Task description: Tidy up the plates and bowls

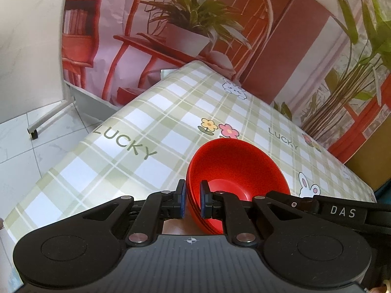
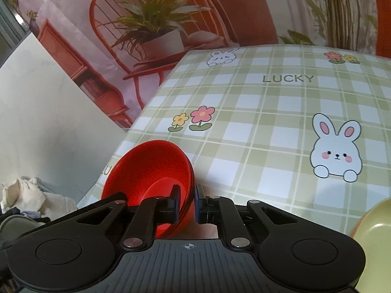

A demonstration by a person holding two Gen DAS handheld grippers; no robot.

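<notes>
Glossy smooth red plastic bowls (image 1: 234,168), sheeny vinyl-like checked tablecloth (image 1: 151,122), matt black tongs (image 1: 193,201)

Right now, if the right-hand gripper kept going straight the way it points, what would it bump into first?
The right gripper is already clamped on the rim of the red bowls, so they travel with it. Straight ahead lies only the checked tablecloth, which it would probably meet first; depth is hard to judge.
</notes>
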